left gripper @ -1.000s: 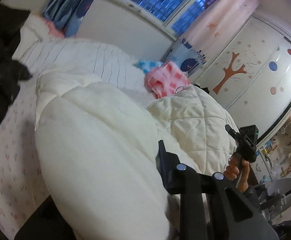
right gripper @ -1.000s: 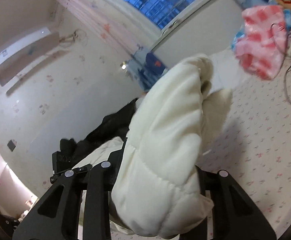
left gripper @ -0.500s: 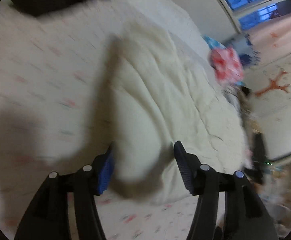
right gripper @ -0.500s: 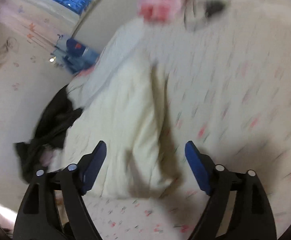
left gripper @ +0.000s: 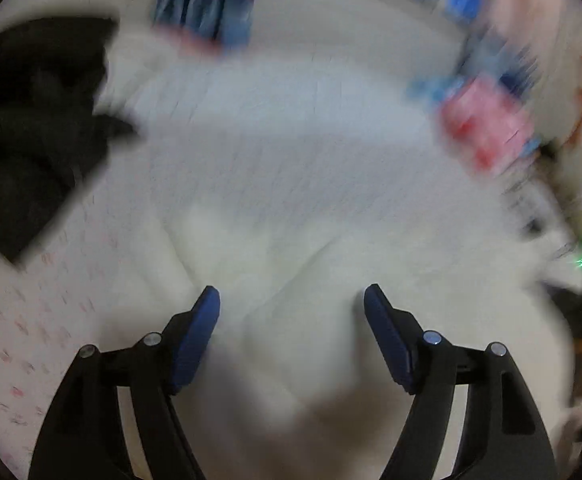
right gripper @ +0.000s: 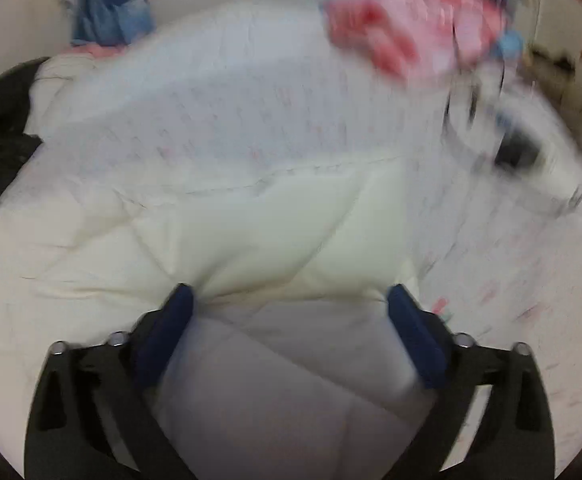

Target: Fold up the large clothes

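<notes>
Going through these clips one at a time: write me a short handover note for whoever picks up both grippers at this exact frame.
Left gripper: open, jaws have just been opening; nothing pinched, cream padded jacket lies under and between the fingers.
Right gripper: open wide, jaws have just been opening; the jacket sits between the fingers, released.
Things: jacket lies on the patterned bedsheet; black garment at the left edge of the bed; pink checked cloth at the far side.
Done: jacket laid down on the bed.
Left: how far the folding has got cannot be judged through the blur; check, then finish folding.
</notes>
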Available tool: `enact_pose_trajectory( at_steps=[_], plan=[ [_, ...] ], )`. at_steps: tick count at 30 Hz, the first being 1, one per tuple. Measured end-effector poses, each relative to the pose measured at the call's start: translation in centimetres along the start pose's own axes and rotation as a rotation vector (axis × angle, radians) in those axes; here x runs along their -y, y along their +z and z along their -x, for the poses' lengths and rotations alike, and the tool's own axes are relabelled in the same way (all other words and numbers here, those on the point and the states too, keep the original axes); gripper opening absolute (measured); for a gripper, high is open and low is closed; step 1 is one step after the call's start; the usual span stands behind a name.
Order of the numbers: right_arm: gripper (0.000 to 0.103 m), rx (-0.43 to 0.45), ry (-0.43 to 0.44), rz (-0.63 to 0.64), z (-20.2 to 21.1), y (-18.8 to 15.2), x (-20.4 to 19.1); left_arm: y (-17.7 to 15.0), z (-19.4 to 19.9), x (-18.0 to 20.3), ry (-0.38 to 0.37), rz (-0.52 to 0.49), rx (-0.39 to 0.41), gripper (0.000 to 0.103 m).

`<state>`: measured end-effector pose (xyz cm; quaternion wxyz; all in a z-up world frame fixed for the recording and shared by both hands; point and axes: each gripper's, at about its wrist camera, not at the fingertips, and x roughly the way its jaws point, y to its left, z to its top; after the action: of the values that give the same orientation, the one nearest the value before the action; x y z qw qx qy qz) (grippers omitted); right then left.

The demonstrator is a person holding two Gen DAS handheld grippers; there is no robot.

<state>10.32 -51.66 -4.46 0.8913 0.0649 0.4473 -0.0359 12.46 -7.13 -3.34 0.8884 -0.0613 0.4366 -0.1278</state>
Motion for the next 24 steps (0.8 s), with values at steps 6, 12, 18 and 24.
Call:
enact_pose_trajectory(
  at_steps=[6, 12, 18, 24],
  plan=[
    [0.096, 0.079, 0.065, 0.008, 5.0, 0.6, 0.0, 1.4, 4.5, 0.2, -0.026, 0.064, 0.135, 0.076],
    [0.096, 0.001, 0.039, 0.124, 0.9, 2.7, -5.2, 1.1, 0.5, 2.3, 0.032, 0.033, 0.122, 0.087],
    [0.096, -0.143, 0.161, 0.091, -0.1, 2.5, -3.3, 0.5, 0.7, 0.7, 0.026, 0.010, 0.050, 0.087],
    [0.096, -0.064, 0.261, -0.104, 10.9, -4.0, 8.9, -4.7, 7.5, -7.4, 0.067, 0.109, 0.041, 0.090]
  ],
)
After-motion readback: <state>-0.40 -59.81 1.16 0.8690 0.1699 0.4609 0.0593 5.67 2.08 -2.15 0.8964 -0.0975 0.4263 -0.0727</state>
